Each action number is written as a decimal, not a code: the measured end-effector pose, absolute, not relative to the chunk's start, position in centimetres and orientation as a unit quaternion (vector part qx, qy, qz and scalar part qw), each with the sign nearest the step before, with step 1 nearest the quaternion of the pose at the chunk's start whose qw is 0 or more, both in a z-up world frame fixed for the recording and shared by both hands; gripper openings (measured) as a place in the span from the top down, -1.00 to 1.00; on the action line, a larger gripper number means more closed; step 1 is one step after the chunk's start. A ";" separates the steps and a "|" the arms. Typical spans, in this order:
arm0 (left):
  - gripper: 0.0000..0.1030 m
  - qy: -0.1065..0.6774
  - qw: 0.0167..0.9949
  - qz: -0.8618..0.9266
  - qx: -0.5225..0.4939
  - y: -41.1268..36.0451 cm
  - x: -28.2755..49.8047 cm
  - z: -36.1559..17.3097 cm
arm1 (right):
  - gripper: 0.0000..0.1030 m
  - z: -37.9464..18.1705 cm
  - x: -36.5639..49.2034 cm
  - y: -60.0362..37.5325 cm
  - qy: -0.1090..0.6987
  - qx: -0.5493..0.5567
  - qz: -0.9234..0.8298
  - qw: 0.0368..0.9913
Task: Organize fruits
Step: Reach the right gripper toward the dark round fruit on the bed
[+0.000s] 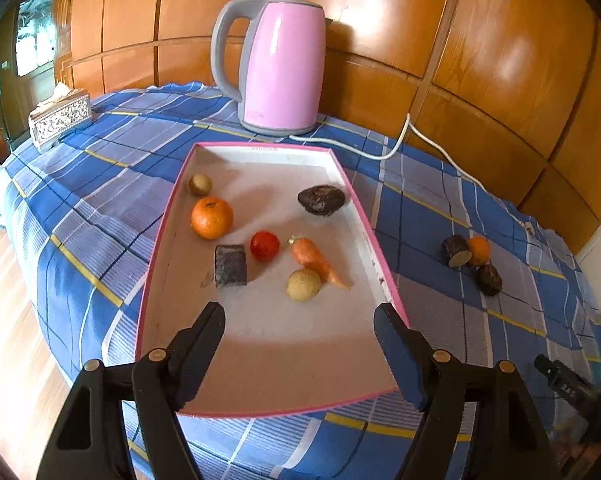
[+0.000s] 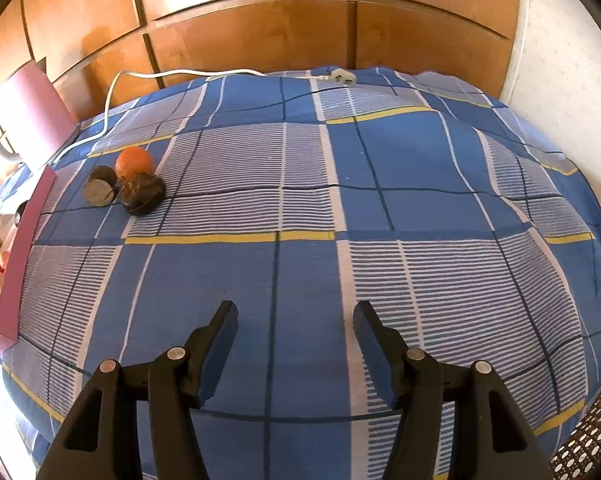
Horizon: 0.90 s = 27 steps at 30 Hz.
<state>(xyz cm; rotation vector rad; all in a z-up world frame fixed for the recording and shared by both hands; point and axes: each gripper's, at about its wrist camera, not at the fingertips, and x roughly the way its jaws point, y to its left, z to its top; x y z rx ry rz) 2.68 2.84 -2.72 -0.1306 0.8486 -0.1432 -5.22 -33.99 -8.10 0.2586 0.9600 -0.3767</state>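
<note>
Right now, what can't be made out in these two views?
- Kettle, right wrist view: cut off by the left edge.
- Tray contents, right wrist view: squeezed and blurred at the fisheye rim.
- Black device, left wrist view: half out of frame, unidentifiable.
- Dark block in the tray, left wrist view: kind unclear.

**Tray ahead of my left hand, three loose pieces off to its right**

I see the tray (image 1: 168,216) on the table (image 1: 100,184), the kettle (image 1: 280,68) just behind it and a tissue box (image 1: 60,120) far left. In the tray, an orange (image 1: 211,217) lies left, a carrot (image 1: 316,262) right of centre, touching a round fruit (image 1: 303,285) before it. Right of the tray, well apart, three pieces (image 2: 128,184) cluster together; the plug (image 2: 342,77) lies behind them.
</note>
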 end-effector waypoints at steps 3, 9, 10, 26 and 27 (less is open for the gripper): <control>-0.50 0.415 0.905 -0.068 -0.064 3.0 2.5 -3.0 | -0.18 -8.0 -4.8 -33.5 0.458 0.119 -0.167 0.865; -0.50 0.418 0.904 -0.071 -0.063 2.9 2.3 -3.2 | -0.18 -7.4 -2.9 -32.1 0.459 0.110 -0.120 0.874; -0.50 0.418 0.903 -0.071 -0.063 2.9 2.3 -3.2 | -0.18 -7.3 -2.5 -31.9 0.460 0.107 -0.112 0.874; -0.57 0.413 0.906 -0.041 -0.079 5.0 1.8 -3.3 | -0.20 -6.4 5.6 -27.0 0.470 0.001 -0.007 0.883; -0.57 0.413 0.907 -0.037 -0.080 5.2 1.8 -3.3 | -0.22 -6.4 6.0 -26.8 0.472 -0.005 -0.004 0.882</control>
